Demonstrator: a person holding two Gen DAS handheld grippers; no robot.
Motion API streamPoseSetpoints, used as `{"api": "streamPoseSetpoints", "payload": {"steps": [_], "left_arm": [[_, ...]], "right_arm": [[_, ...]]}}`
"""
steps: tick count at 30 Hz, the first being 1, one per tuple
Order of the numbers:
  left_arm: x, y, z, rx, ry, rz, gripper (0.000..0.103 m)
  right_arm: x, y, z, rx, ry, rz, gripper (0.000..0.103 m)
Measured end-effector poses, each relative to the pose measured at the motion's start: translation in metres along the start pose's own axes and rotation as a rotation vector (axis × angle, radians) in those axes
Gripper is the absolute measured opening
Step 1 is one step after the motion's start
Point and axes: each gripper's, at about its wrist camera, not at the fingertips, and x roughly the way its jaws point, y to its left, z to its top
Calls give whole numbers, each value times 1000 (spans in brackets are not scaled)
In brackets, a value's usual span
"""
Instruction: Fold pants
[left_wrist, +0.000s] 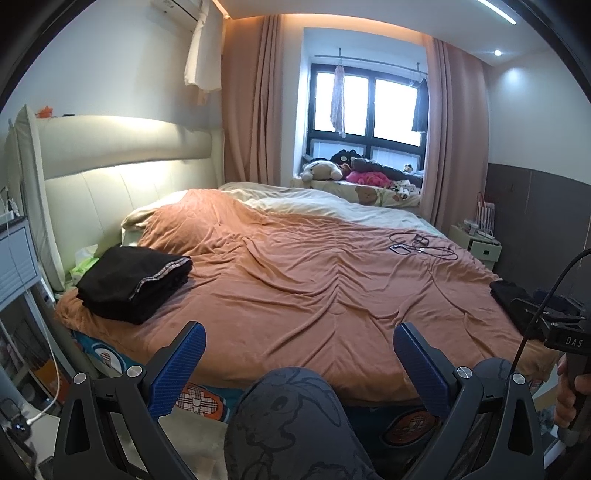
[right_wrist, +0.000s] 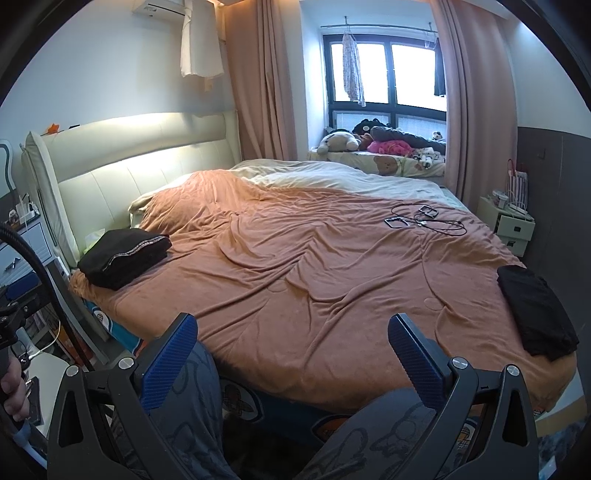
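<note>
A bedroom, its bed (right_wrist: 295, 295) under a rumpled orange blanket: folded black pants (left_wrist: 133, 282) lie at its left corner, more pants (right_wrist: 535, 314) at the right edge; left gripper (left_wrist: 299, 345) and right gripper (right_wrist: 291, 338) both spread wide, empty.

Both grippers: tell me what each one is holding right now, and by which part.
Nothing is held. The left gripper and right gripper are both open over the bed edge, with only blanket between the fingers. Both black pants, folded and unfolded, lie untouched.
</note>
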Motion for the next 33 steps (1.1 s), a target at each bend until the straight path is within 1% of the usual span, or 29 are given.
{"api": "streamPoseSetpoints", "payload": {"steps": [10, 13, 25, 33], "left_arm": [[-2, 0, 0, 0, 0, 7, 103], [-1, 1, -1, -2, 2, 7, 103], [0, 2, -2, -3, 1, 10, 103], [0, 7, -3, -23, 2, 16, 103]], "right_arm": [[1, -1, -1, 2, 4, 8, 103], [1, -2, -1, 4, 7, 24, 103], [-1, -1, -1, -2, 8, 17, 103], [-1, -1, -3, -5, 5, 19, 103]]}}
